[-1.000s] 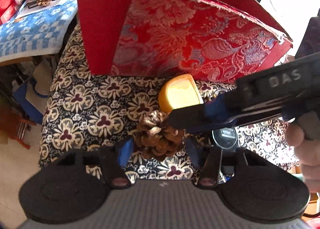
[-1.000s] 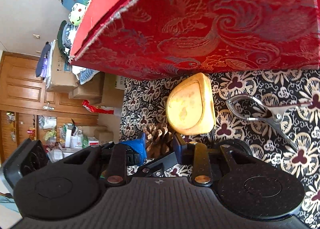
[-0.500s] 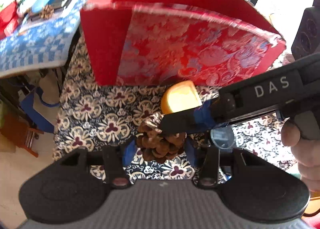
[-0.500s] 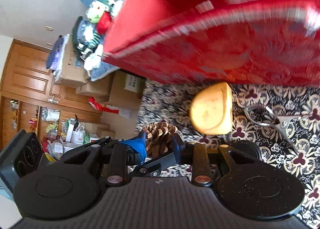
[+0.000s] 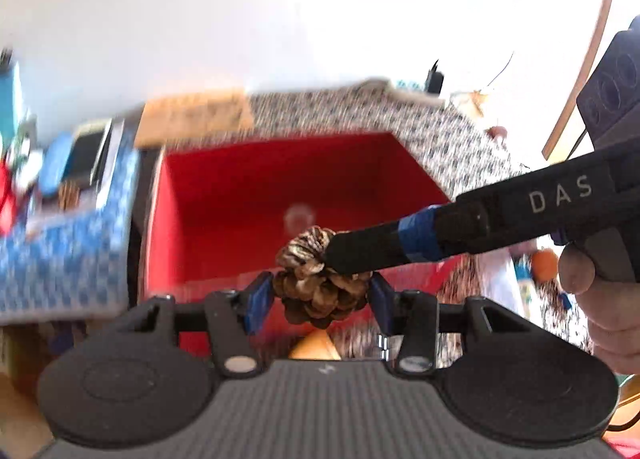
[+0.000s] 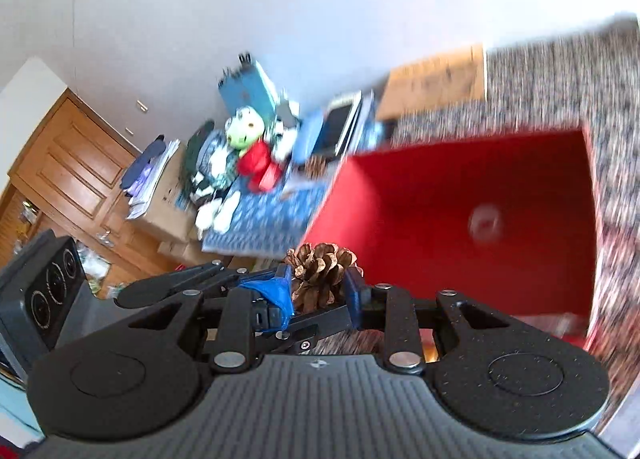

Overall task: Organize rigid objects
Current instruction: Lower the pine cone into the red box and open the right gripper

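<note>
pine cone (image 5: 320, 291) pinched by my left gripper (image 5: 320, 295) and right gripper (image 6: 318, 291) | red box (image 5: 248, 195) mid-frame, blurred | pale blob inside unreadable

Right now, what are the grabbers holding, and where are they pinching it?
One pine cone, held by both. The left gripper squeezes its wide lower sides; the right gripper pinches near its top. It hangs in the air before the red box.

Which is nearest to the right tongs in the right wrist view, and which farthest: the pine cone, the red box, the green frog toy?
1. Pine cone: between the right tongs.
2. Red box: just behind, to the right.
3. Green frog toy: far back, upper left.
</note>
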A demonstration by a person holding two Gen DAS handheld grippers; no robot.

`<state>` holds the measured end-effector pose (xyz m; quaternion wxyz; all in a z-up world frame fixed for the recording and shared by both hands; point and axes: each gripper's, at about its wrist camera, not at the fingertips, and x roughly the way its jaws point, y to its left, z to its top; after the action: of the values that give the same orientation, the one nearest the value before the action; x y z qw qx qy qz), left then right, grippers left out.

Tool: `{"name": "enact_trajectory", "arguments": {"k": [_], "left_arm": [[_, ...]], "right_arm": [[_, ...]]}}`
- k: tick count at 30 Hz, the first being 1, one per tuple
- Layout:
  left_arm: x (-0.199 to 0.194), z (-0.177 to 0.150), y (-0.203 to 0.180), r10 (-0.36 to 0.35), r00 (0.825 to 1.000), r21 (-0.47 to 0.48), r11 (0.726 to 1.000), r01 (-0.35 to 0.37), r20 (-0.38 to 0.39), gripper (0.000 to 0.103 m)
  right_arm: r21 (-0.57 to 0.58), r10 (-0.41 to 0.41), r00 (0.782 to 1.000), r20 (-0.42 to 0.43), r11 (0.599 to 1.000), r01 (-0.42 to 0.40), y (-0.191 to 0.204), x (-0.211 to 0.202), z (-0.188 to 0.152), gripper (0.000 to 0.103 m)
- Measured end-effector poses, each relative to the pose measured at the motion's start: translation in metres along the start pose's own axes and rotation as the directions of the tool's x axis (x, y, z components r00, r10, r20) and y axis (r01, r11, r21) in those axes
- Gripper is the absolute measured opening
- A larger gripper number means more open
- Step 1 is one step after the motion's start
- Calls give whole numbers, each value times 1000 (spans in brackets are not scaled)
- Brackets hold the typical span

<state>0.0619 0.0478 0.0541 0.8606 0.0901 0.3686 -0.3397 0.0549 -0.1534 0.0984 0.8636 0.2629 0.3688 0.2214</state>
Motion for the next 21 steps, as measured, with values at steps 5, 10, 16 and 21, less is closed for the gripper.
{"name": "enact_trajectory", "arguments": {"k": [5,10,16,21], "left_arm": [[14,43,-2,23,998,63,998,-26,59,47],[47,73,13,35,999,41,998,-37,35,47],[99,77,37,65,995,-8,998,-65,-71,47],[140,66,54,95,980,-50,993,-106,-174,47]], "right_arm": [[-101,-69,998,11,992,70,0,17,38,11],[-139,-105,994,-35,985,99,-15,49,61,11],[-154,-139,982,-132,981,118,-44,99,67,11],[-87,-100,976,-194,993,84,-73,128,68,11]]}}
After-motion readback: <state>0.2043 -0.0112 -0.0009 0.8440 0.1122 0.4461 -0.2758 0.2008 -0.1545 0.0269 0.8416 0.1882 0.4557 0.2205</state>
